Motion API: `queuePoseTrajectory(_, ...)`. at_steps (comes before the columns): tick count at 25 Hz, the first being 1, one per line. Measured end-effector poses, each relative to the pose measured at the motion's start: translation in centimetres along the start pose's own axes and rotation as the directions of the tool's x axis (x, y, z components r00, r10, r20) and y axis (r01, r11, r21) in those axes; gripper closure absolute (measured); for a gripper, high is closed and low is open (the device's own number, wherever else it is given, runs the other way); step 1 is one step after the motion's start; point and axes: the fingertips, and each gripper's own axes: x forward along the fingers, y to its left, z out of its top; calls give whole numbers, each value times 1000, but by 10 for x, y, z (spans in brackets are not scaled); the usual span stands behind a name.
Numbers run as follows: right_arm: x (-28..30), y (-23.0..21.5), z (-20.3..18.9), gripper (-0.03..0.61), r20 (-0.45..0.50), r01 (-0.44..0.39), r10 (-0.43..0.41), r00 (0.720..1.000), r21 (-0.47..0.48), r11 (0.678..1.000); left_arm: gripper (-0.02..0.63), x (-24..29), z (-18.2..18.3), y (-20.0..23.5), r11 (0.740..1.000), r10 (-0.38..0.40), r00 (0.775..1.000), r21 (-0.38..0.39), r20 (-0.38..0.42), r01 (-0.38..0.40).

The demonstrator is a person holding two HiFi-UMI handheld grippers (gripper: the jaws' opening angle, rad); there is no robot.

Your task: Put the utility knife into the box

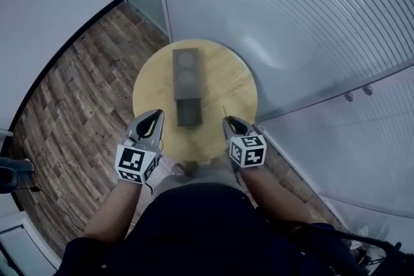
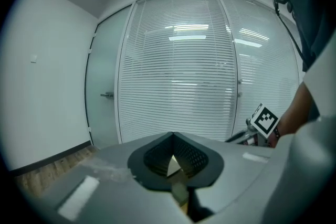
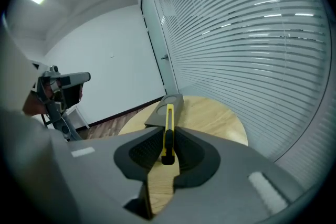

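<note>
Glass wall with blinds (image 1: 291, 16) runs behind and to the right of the table; plank floor (image 1: 84, 87) to its left.

Round wooden table (image 1: 226, 74), top mostly bare. Its near edge is cut off by the person's lap and forearms.

Long dark box (image 1: 187, 84) lies at the table's middle, lengthwise away from the person. Two round marks on top. The near end looks like a lower, darker section; cannot tell whether it is open, or what is inside.

Left gripper (image 1: 156, 116) over the table's near-left edge. Jaws pressed together at the tips, nothing between them. Its own view shows only a sliver of wood through the gap behind the tips; the table and box are otherwise out of its sight.

Right gripper (image 1: 228, 123) over the table's near-right edge, pinching the knife.

Yellow utility knife (image 3: 168, 131) is clamped at its rear end, body pointing out over the table toward the box, clear of both. From the head view it is only a thin line, hard to make out.
</note>
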Motion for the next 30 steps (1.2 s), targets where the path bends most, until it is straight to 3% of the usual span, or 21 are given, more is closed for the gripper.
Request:
queuePoseTrajectory(9, -7, 5, 23, 507, 11, -20, 21, 1000, -47, 999, 611, -7, 29, 12, 999, 41, 998, -21, 56, -40)
queuePoseTrajectory(19, 13, 32, 35, 507, -16, -80, 79, 997, -93, 992, 611, -36, 28, 39, 992, 125, 991, -39, 51, -123)
queuePoseTrajectory(30, 54, 63, 29, 507, -57, -181, 174, 983, -155, 971, 611, -62, 8, 68, 967, 249, 967, -61, 51, -245)
